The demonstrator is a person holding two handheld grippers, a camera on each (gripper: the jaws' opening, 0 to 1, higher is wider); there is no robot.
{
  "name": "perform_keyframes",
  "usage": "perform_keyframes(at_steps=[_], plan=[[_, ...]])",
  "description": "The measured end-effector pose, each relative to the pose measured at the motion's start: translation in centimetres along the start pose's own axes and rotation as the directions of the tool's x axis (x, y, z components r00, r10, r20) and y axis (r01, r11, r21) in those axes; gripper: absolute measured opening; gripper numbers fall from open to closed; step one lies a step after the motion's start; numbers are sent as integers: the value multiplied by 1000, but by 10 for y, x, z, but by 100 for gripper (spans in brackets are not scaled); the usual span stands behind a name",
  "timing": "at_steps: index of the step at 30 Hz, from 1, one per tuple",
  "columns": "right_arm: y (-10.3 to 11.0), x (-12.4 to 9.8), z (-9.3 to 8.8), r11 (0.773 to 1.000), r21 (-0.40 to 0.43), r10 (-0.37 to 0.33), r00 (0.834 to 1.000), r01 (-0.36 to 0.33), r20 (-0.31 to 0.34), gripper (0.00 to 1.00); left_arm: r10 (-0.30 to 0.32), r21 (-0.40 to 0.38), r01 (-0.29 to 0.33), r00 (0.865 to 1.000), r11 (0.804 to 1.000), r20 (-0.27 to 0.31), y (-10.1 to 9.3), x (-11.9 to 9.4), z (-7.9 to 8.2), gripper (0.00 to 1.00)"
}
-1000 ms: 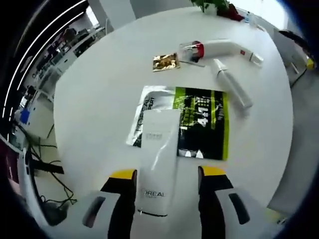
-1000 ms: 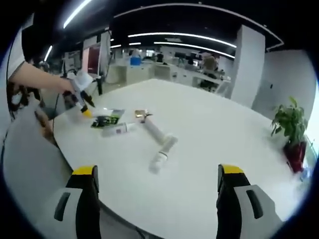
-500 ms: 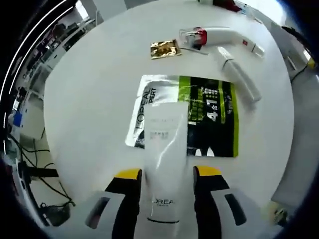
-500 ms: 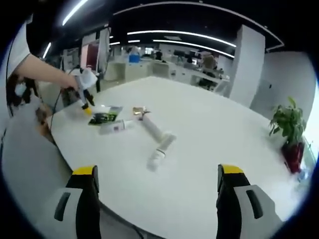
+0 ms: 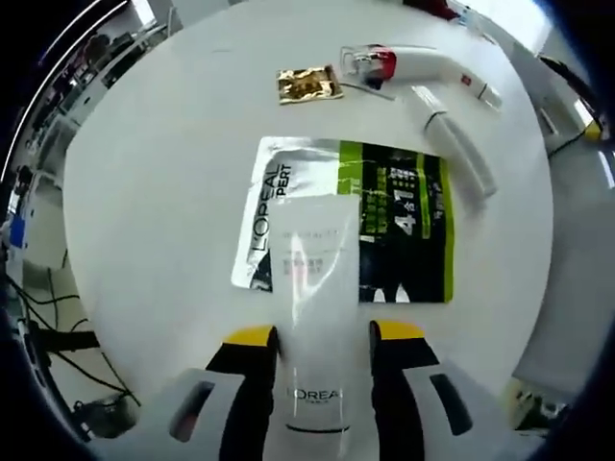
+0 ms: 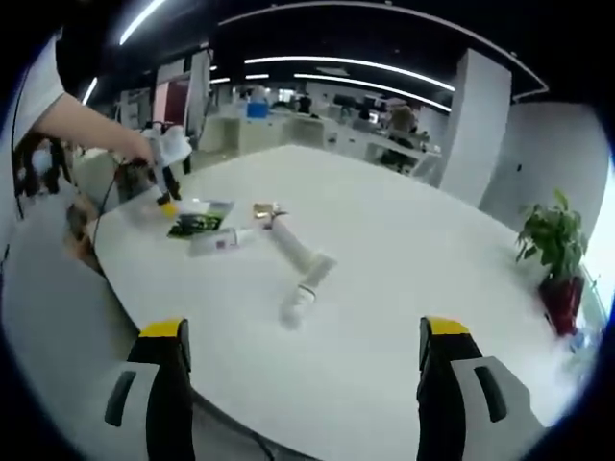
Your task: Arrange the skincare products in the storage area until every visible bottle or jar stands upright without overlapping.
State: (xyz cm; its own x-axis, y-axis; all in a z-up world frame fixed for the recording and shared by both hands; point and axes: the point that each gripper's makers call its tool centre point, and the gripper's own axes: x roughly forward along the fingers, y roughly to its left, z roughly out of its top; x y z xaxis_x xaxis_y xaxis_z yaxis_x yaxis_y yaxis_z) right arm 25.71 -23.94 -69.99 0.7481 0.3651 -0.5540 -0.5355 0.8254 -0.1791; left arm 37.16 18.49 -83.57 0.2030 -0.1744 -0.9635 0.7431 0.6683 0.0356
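Left tool (image 5: 315, 338): two black jaws capped with yellow tips, each rising from a light grey housing that carries a dark oblong slot, at 7 and 5 o'clock in the left gripper view. Right tool (image 6: 304, 336): same build, black jaws with yellow tips on grey housings with dark oblong slots, at 7 and 5 o'clock in the right gripper view. Person: bare arm (image 6: 91, 125) under a short white sleeve (image 6: 36, 91), at 10 o'clock in the right gripper view.

Left gripper view: tube (image 5: 312, 317) is lying over sachet (image 5: 351, 221) on counter (image 5: 163, 192); foil packet (image 5: 307, 84) and two bottles (image 5: 423, 69) are lying beyond.
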Motion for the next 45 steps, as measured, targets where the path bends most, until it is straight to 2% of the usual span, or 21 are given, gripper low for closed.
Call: perform_keyframes(at_steps=[6, 13, 19, 24, 29, 31, 36, 40, 45], plan=[[1, 1, -1, 1000, -7, 2, 1000, -2, -6, 97, -23, 18, 23, 1000, 1000, 2, -5, 1, 3, 37], [1, 0, -1, 1000, -9, 2, 1000, -2, -2, 97, -11, 20, 11, 1000, 1000, -5, -1, 1, 3, 36], [1, 0, 1, 1000, -5, 2, 1000, -2, 5, 97, 6, 29, -6, 1000, 1000, -9, -8, -7, 1, 35], [4, 0, 2, 1000, -13, 12, 1000, -12, 8, 97, 14, 3, -14, 999, 1000, 35, -10, -10, 5, 35], [5, 0, 2, 1000, -12, 19, 1000, -19, 12, 97, 21, 18, -22, 998, 1000, 56, -13, -15, 5, 35], [5, 0, 3, 1000, -9, 21, 1000, -21, 16, 97, 35, 7, -35, 997, 999, 74, -20, -23, 8, 35], [6, 0, 6, 1000, -7, 25, 999, -25, 29, 96, 34, -38, -29, 990, 999, 140, -26, -32, 18, 35], [8, -1, 8, 999, -5, 36, 999, -36, 37, 96, 59, -64, -50, 985, 997, 164, -28, -39, 20, 35], [9, -2, 10, 999, -3, 40, 998, -40, 48, 95, 67, -124, -42, 975, 991, 212, -31, -47, 27, 35]])
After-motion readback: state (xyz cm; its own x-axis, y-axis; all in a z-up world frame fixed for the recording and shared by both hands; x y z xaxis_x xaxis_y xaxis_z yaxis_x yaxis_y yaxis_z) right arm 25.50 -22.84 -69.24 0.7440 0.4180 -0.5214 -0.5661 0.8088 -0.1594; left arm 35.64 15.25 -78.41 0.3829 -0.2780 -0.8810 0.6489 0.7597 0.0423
